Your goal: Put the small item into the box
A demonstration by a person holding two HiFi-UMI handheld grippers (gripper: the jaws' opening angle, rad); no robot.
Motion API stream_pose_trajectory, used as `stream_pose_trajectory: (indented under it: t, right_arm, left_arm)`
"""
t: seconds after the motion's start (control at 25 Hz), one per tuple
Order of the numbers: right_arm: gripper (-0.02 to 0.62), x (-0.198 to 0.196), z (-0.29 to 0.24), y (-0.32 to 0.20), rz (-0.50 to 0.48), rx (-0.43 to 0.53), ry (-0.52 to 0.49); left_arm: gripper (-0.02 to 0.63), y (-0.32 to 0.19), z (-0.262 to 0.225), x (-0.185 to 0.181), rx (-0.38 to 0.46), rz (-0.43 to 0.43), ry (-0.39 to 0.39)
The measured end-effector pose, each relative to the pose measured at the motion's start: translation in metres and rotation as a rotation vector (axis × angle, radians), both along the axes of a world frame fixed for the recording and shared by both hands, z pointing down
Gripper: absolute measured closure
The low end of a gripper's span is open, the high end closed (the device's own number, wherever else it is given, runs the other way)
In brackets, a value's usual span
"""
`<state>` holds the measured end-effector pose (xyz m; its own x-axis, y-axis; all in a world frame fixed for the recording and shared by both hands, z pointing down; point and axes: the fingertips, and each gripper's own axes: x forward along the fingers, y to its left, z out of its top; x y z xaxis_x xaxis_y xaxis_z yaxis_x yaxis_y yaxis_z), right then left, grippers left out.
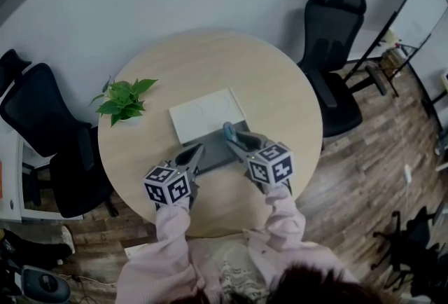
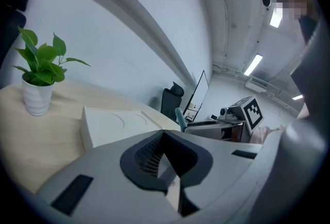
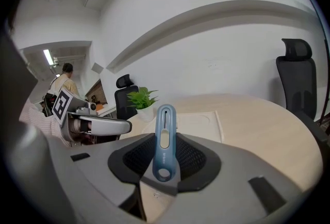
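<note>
Over the table (image 1: 280, 92), the right gripper (image 3: 166, 166) is clenched on the blue cutter (image 3: 165, 132)
The cutter stands upright in its grip, short of the white box (image 1: 207, 113). The box looks lidded, though I can't be sure, so a release there would leave it on top. The left gripper (image 2: 164, 158) is clenched, seemingly empty

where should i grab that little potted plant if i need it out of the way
Grip the white pot round its middle, coming in level from the side. Its leaves spread out above it, so a reach from above would probably crush them, while the pot's upright wall stands bare.
</note>
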<state>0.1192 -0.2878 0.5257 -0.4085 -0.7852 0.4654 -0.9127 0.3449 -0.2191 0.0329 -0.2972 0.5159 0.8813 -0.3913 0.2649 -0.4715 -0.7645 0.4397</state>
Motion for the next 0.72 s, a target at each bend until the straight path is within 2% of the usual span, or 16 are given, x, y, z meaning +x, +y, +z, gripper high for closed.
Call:
stream_pose_trajectory:
  t: [0.72]
  right_arm:
    - [0.471, -0.005, 0.038, -0.012, -0.228, -0.128, 0.106]
  left_arm:
    - [0.597, 0.005, 0.019, 0.007, -0.098, -0.099, -0.005]
